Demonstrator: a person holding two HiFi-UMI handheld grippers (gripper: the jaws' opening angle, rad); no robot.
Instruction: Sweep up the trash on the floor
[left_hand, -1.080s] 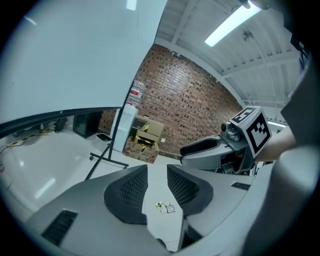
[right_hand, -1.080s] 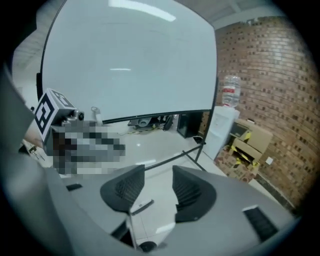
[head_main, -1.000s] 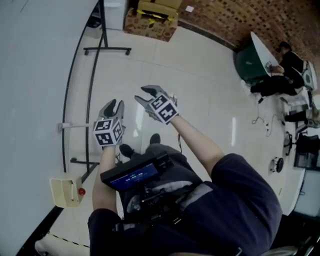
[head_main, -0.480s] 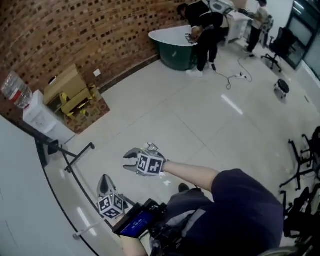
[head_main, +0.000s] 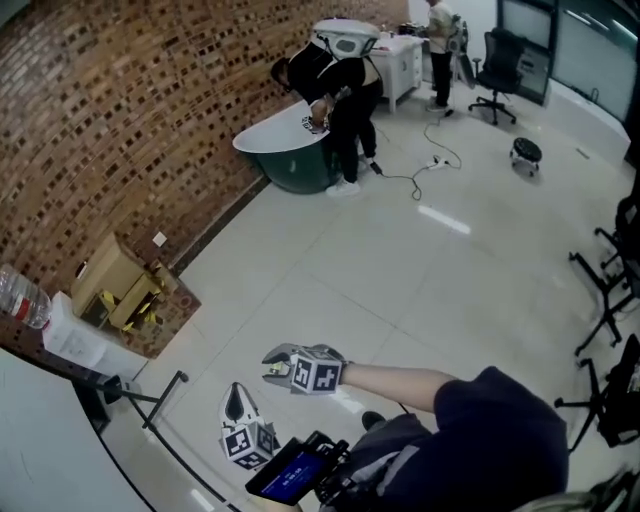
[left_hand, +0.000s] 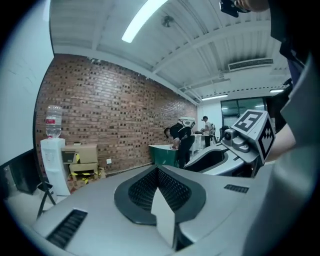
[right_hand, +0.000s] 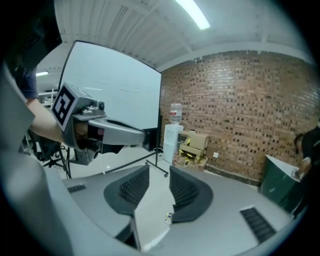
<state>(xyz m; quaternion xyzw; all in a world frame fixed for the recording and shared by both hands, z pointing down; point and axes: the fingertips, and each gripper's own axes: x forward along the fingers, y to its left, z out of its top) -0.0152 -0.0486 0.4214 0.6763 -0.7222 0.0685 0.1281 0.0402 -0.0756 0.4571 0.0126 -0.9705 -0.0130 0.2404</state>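
Smooth matt grey plastic on left gripper (left_hand: 157, 172); its pads (left_hand: 142, 190) black, ribbed, rubbery-looking, dull. Under and ahead of it, pale tiled floor (head_main: 400, 270), glossy, mirroring ceiling lights. Ahead, red-brown brick wall (head_main: 120, 110), rough, matt. At wall foot, brown cardboard box (head_main: 108, 283), dull. Ahead-left, clear shiny plastic bottle (left_hand: 52, 125). Far ahead, green tub (head_main: 285, 165), smooth, glossy sides. Off to left, white board (right_hand: 115, 85), smooth, faint sheen. Behind gripper, dark blue cloth sleeve (head_main: 500, 430), soft, matt.

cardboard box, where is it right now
In the head view the cardboard box sits at the left, at the foot of the brick wall, right beside the white water dispenser.
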